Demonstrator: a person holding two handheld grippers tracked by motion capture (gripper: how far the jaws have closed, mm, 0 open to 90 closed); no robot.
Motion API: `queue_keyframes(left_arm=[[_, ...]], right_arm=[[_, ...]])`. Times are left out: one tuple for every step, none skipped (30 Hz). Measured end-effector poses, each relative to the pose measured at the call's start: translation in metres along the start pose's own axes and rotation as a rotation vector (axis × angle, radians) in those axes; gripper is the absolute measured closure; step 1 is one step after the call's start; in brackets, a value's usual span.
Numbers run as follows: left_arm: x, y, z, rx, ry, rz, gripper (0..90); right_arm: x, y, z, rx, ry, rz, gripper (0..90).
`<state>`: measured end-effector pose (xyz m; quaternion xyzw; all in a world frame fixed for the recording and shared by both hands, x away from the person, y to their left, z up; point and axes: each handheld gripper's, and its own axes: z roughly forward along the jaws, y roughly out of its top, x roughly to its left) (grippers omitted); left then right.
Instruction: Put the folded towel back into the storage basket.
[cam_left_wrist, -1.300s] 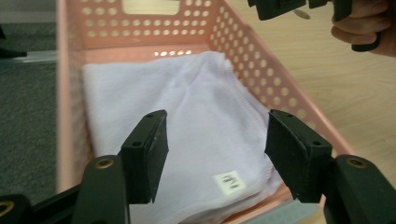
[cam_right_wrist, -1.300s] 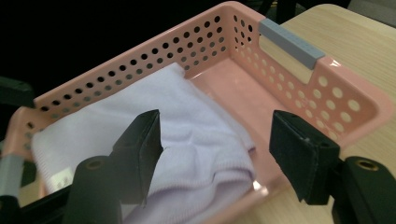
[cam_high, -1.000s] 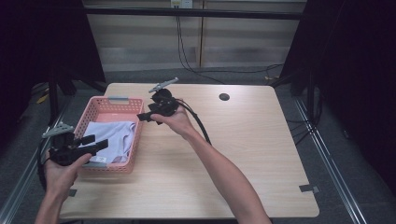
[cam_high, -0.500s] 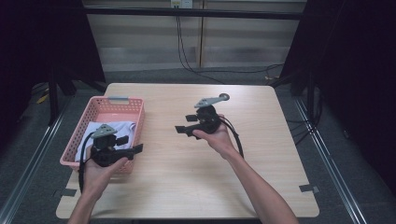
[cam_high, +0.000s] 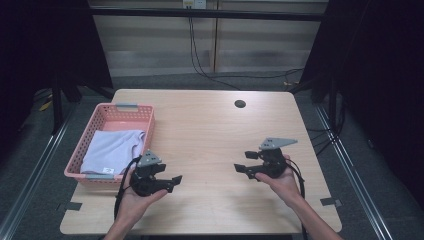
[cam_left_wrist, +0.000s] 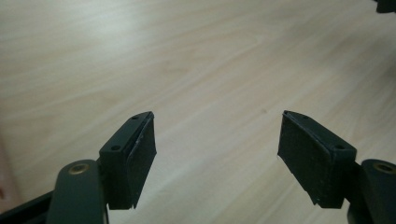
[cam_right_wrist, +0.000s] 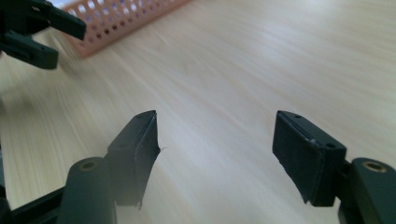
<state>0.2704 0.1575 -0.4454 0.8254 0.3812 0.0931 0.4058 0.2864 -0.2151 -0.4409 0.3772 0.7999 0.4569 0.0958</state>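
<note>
A pink basket (cam_high: 150, 131) stands at the table's left with a folded pale cloth (cam_high: 112, 150) lying in it. My left gripper (cam_high: 172, 183) is held low over the wood just right of the basket's near corner and points right. Its jaws have just been opening, and bare table (cam_left_wrist: 210, 70) is all that lies between them (cam_left_wrist: 217, 140). My right gripper (cam_high: 242, 164) hovers at the right front of the table, pointing left toward the other one. It is open (cam_right_wrist: 215, 140) with nothing between its pads. From the right gripper view, the left gripper (cam_right_wrist: 32, 28) and the basket (cam_right_wrist: 126, 18) are ahead.
A round cable hole (cam_high: 240, 104) sits near the table's far edge. Bare wood (cam_high: 210, 140) lies between the two grippers. Dark tape marks (cam_high: 330, 201) are stuck near the front corners. Black curtains and a floor rail (cam_high: 350, 150) flank the table.
Both hands have come back toward the table's front. The left gripper moved from left of the basket to its near right corner. The right gripper swept from by the basket's far corner to the right front.
</note>
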Motion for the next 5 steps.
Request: queue_keyframes(left_arm=[[-0.002, -0.004, 0.0, -0.001, 0.006, 0.012, 27.4], [-0.004, -0.008, 0.0, -0.006, 0.007, 0.0, 27.4], [-0.005, -0.011, 0.0, -0.002, 0.005, -0.001, 27.3], [-0.006, -0.016, 0.002, -0.013, 0.007, -0.015, 27.1], [-0.006, -0.019, 0.004, 0.007, 0.005, -0.01, 27.0]], right_arm=[[-0.001, -0.006, -0.006, 0.012, -0.016, 0.001, 31.0], [-0.002, -0.012, -0.012, 0.006, -0.031, 0.005, 30.6], [-0.005, -0.019, -0.018, -0.002, -0.039, 0.018, 30.5], [-0.008, -0.025, -0.023, -0.013, -0.044, 0.046, 30.3], [-0.012, -0.031, -0.028, -0.022, -0.052, 0.067, 29.2]])
